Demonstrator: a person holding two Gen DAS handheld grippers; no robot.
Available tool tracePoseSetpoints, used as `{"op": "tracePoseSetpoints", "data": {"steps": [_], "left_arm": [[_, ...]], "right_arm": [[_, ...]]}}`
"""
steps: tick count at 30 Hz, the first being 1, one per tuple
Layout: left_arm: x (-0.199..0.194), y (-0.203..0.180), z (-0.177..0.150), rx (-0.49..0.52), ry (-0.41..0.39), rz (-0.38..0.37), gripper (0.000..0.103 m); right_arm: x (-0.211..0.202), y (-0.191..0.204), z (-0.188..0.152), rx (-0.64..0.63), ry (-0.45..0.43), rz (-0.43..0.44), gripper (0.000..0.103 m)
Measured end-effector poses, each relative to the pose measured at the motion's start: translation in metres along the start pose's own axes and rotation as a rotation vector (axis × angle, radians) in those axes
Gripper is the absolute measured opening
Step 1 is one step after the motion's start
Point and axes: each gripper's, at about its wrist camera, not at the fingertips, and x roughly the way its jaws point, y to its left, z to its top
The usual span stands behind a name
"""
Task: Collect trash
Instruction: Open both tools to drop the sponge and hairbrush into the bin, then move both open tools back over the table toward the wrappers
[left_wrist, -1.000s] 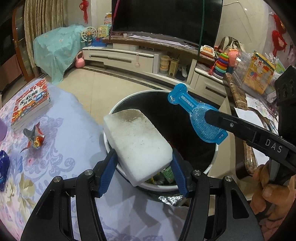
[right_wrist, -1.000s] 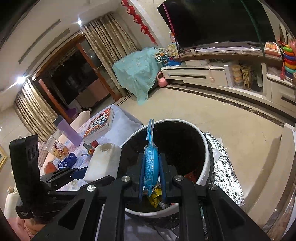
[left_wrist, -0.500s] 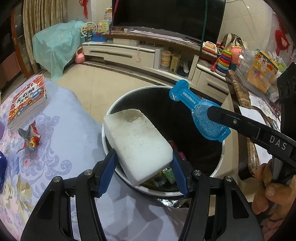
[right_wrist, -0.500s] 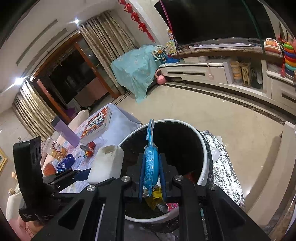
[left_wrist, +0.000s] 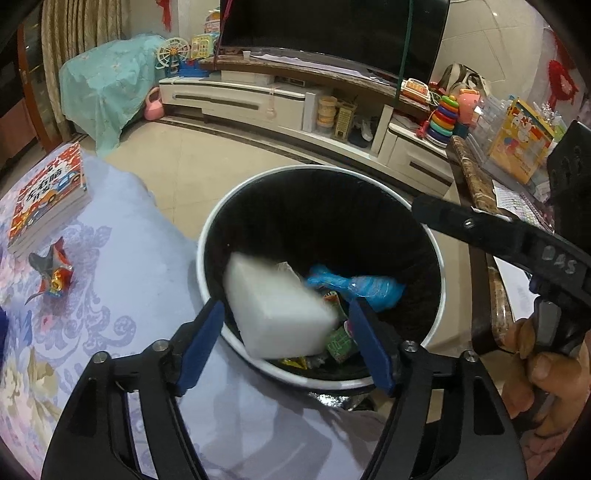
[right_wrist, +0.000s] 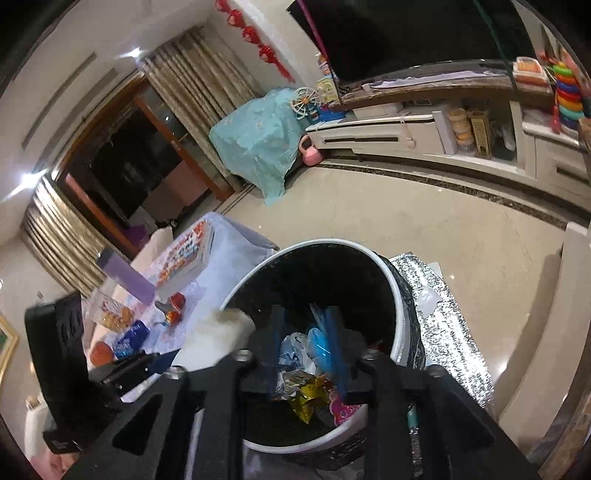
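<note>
Both grippers are over the bin's white rim (left_wrist: 207, 236), jaws opening. Left gripper (left_wrist: 291, 332) isn't touching the white foam block (left_wrist: 273, 310); right gripper (right_wrist: 306, 354) is losing the blue package (left_wrist: 354, 288) inside, table (left_wrist: 129, 295) edge just beside.

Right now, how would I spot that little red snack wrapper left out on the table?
Start at the table with the lilac flowered cloth, left of the round white bin. Find the picture book at its far edge. The wrapper lies just in front of it: small, crumpled, red and silver, with twisted pointed ends.
</note>
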Motion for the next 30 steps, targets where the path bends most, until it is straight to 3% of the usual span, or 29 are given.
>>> {"op": "tracePoseSetpoints", "data": {"steps": [1, 6, 10, 15, 18, 25, 30], "left_arm": [[-0.001, 0.002, -0.001, -0.007, -0.001, 0.001, 0.077], [-0.014, 0.012, -0.014, -0.042, -0.025, 0.013, 0.077], [-0.034, 0.029, -0.037, -0.108, -0.063, 0.008, 0.077], [-0.060, 0.055, -0.073, -0.199, -0.095, 0.021, 0.078], [-0.075, 0.069, -0.093, -0.239, -0.112, 0.042, 0.078], [-0.106, 0.112, -0.145, -0.349, -0.131, 0.117, 0.079], [-0.127, 0.142, -0.178, -0.421, -0.155, 0.184, 0.079]], "right_arm": [[-0.002, 0.000, 0.000, 0.001, -0.008, 0.003, 0.047], [-0.012, 0.007, -0.002, 0.007, -0.036, 0.013, 0.054], [-0.023, 0.018, -0.008, 0.002, -0.063, 0.019, 0.078], [-0.029, 0.042, -0.022, -0.015, -0.072, 0.023, 0.093], [-0.029, 0.059, -0.032, -0.022, -0.070, 0.018, 0.094], [-0.025, 0.114, -0.062, -0.139, -0.047, 0.090, 0.100], [-0.010, 0.139, -0.079, -0.135, -0.036, 0.152, 0.101]]}}
